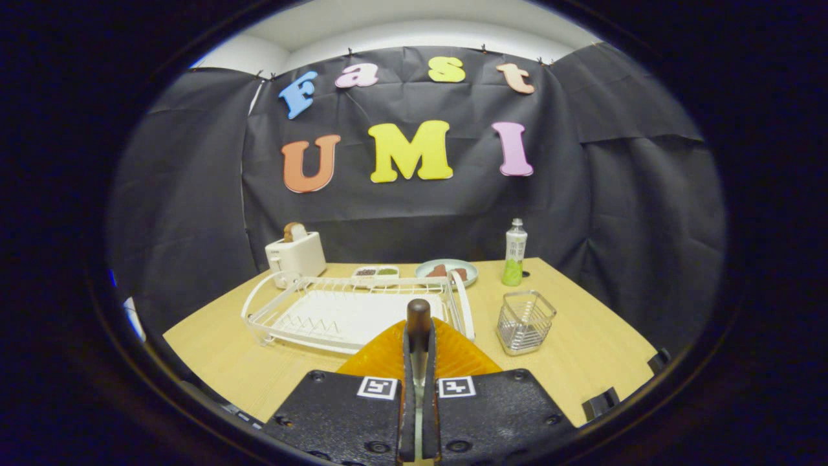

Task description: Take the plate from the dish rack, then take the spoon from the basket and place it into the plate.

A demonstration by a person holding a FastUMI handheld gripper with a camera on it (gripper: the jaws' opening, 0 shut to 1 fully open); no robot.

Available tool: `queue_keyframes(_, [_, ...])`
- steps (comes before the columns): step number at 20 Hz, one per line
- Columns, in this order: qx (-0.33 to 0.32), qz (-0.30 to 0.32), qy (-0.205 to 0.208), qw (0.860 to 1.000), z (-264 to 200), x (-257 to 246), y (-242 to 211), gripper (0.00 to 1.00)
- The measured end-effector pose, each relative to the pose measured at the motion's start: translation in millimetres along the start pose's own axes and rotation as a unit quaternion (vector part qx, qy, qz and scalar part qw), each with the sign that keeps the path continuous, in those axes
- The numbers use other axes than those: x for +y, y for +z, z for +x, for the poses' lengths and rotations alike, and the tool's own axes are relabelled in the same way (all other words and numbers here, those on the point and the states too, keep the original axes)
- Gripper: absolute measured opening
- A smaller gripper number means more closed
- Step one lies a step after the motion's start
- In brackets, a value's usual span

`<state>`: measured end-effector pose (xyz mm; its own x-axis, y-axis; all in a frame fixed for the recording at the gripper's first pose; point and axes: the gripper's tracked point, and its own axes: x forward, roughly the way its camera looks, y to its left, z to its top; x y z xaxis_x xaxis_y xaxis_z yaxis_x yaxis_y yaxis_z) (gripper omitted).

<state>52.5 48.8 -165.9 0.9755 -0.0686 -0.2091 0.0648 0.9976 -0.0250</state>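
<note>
Orange plate (453, 355) lies below the gripper (419, 362), whose jaws clamp a brown-handled spoon (418, 317), in front of the white dish rack (336, 317).

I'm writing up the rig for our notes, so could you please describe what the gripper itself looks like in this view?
The gripper has two broad, flat black body plates with a pebbled texture, fastened by round screws. Each plate carries a square white-and-black fiducial marker near its inner top corner. Two narrow upright fingers rise between the plates.

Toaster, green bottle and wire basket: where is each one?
toaster (297, 256), gripper view, front face.
green bottle (515, 255), gripper view, mid body.
wire basket (524, 321), gripper view, front wall.
</note>
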Motion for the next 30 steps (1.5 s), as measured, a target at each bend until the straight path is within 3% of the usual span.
queue_keyframes(6, [0.015, 0.062, 0.002, 0.998, 5.2, 2.7, -23.8, 0.1])
queue_keyframes(15, [0.001, -0.003, -0.014, 1.0, 5.2, 6.8, -22.3, 0.14])
queue_keyframes(22, [-0.015, -0.001, -0.018, 1.0, 2.1, 0.9, -14.3, 0.19])
queue_keyframes(27, [-0.083, -0.011, -0.073, 0.994, -11.3, -23.5, 11.1, 1.0])
queue_keyframes(30, [-0.076, -0.014, -0.066, 0.995, -12.5, -21.8, 9.0, 1.0])
